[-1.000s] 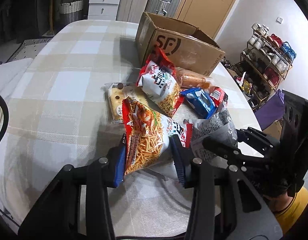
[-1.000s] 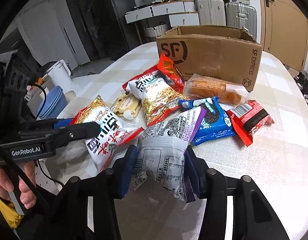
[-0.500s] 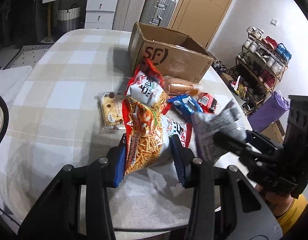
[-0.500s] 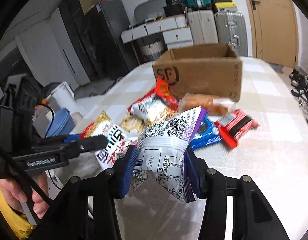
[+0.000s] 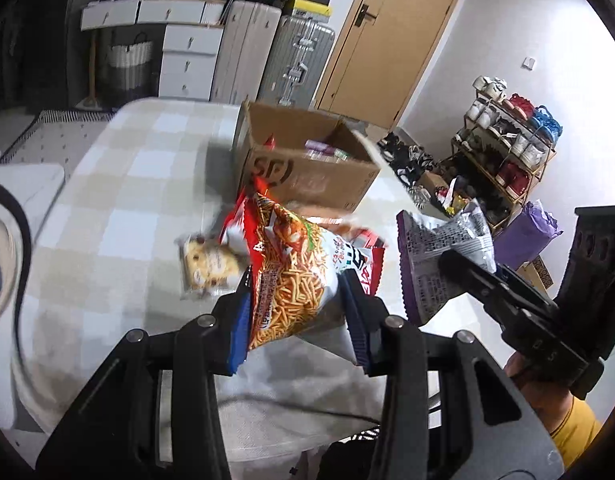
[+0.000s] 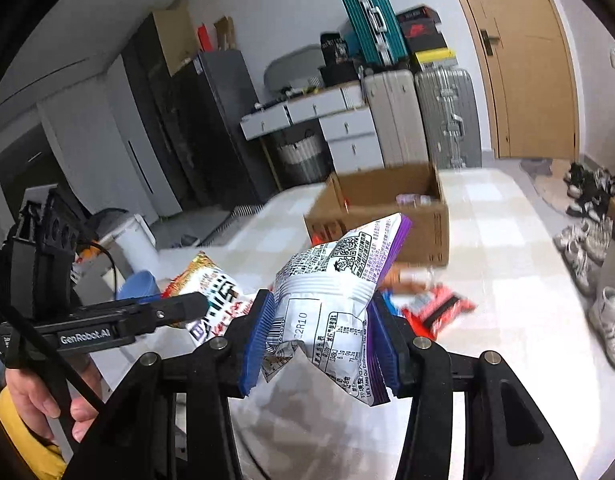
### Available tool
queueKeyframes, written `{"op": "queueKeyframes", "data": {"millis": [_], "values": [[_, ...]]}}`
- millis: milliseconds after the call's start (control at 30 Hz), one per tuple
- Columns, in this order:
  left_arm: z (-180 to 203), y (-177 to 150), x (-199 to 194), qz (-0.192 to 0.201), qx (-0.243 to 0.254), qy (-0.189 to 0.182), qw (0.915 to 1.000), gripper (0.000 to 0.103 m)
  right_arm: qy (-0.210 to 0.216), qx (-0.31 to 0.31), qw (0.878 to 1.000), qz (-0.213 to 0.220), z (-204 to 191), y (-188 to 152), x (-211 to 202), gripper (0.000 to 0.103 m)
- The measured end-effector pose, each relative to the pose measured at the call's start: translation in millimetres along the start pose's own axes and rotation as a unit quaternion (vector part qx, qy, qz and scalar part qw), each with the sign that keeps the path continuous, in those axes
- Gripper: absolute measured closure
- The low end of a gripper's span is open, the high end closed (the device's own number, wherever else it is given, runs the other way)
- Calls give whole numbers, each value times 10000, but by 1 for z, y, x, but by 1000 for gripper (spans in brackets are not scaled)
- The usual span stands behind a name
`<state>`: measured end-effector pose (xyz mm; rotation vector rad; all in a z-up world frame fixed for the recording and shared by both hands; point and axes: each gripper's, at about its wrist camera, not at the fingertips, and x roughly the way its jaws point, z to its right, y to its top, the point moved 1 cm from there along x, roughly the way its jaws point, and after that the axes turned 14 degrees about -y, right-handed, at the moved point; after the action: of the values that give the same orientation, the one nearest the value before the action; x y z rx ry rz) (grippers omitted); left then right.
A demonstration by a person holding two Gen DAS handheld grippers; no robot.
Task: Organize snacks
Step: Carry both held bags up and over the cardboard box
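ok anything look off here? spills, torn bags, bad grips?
Nothing spilled or torn. Both bags are pinched and crumpled: the left gripper holds the red noodle-snack bag, the right gripper the white-and-purple bag. Loose packets still lie on the table before the cardboard box.

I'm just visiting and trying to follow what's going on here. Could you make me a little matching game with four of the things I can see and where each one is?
Things:
1. orange noodle-snack bag
2. silver-and-purple bag
3. cardboard box
4. clear biscuit pack

Places:
A. lying flat on the checked tablecloth
B. pinched in the right gripper
C. standing open at the far side of the table
D. pinched in the left gripper

Pairs: 1-D, 2-B, 3-C, 4-A
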<state>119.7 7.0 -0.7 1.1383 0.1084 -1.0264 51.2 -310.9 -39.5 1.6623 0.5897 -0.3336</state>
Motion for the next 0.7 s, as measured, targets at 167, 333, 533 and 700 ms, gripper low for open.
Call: {"op": "queueKeyframes", "data": {"millis": [167, 333, 533, 700], "values": [[21, 30, -18, 141, 22, 45, 9999, 65, 72, -86, 9996, 250, -7, 35, -25, 55], [34, 58, -26, 164, 170, 79, 9997, 65, 36, -232, 9989, 404, -15, 65, -34, 55], [31, 101, -20, 161, 107, 123, 9997, 65, 7, -259, 9986, 450, -19, 92, -25, 55], [20, 142, 5, 125, 84, 256, 9996, 65, -98, -294, 9986, 422, -18, 116, 1, 55]]}}
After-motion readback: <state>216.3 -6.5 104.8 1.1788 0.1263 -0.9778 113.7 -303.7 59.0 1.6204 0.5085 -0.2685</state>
